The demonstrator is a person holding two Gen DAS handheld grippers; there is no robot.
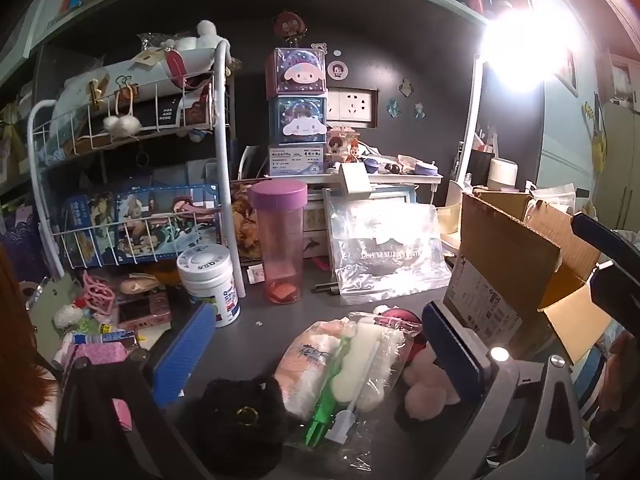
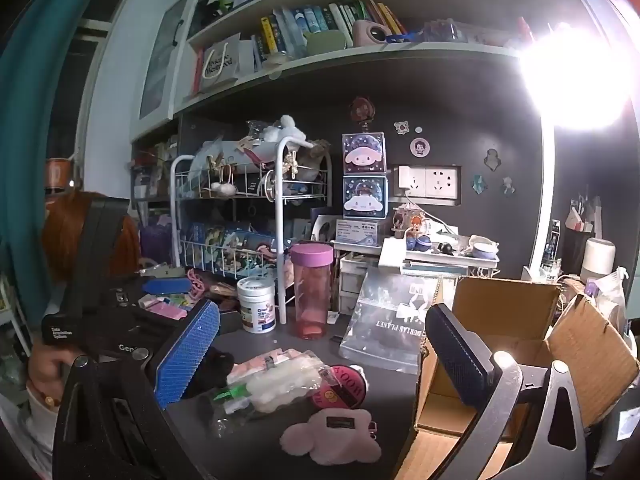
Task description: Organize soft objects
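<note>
Left gripper [image 1: 316,352] hovers over the near edge of the dark surface [image 1: 276,312], jaws wide apart, nothing between the blue pads

Left to right in the left wrist view:
- white wire rack [image 1: 132,184] at the back-left, stuffed with boxes and pom-poms
- white jar [image 1: 210,284] just in front of the rack's post
- pink tumbler with purple lid [image 1: 280,240] upright beside the jar, near mid-surface
- black fuzzy pouch [image 1: 240,416] at the near edge, touching the clear bag
- clear plastic bag of white and peach sponges [image 1: 344,364], lying flat between the jaws, green stick inside
- round red item [image 1: 400,316] behind it, partly under the bag
- pink plush [image 1: 424,380] just right of the bag, against the right pad
- open cardboard box [image 1: 516,264] at the right edge, flaps up

Right gripper [image 2: 322,356] sits higher and further right, jaws apart too, empty. From the right wrist view the same cluster lies between its pads: sponge bag [image 2: 276,380], red disc [image 2: 340,388], pink plush [image 2: 332,436] nearest the front edge. Cardboard box [image 2: 500,320] just beside the right pad. Ziplock bag [image 2: 392,320] leans behind, near the box. Desk lamp glare blows out the top-right corner
</note>
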